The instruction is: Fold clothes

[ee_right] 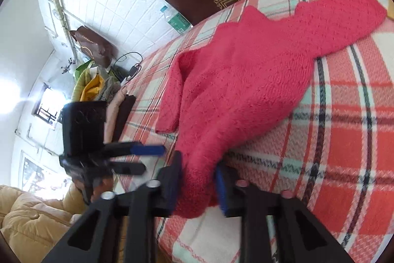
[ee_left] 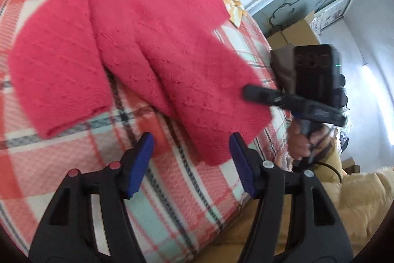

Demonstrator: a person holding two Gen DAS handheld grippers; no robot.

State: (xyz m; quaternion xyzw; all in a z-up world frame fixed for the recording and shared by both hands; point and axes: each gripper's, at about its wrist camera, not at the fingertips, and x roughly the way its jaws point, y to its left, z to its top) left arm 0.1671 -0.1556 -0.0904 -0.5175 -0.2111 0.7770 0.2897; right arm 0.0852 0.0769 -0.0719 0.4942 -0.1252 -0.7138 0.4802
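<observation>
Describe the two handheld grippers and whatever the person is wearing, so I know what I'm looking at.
Both are black plastic clamp-style tools. The left gripper has blue ribbed pads, slotted arms, silver and pink pivot caps. The right gripper looks alike, and carries a boxy black camera module with a green light and a dark cable. The sleeve is puffy, tan, quilted.

Pink-red knit sweater [ee_left: 152, 46], plaid blanket [ee_left: 187, 189]
</observation>
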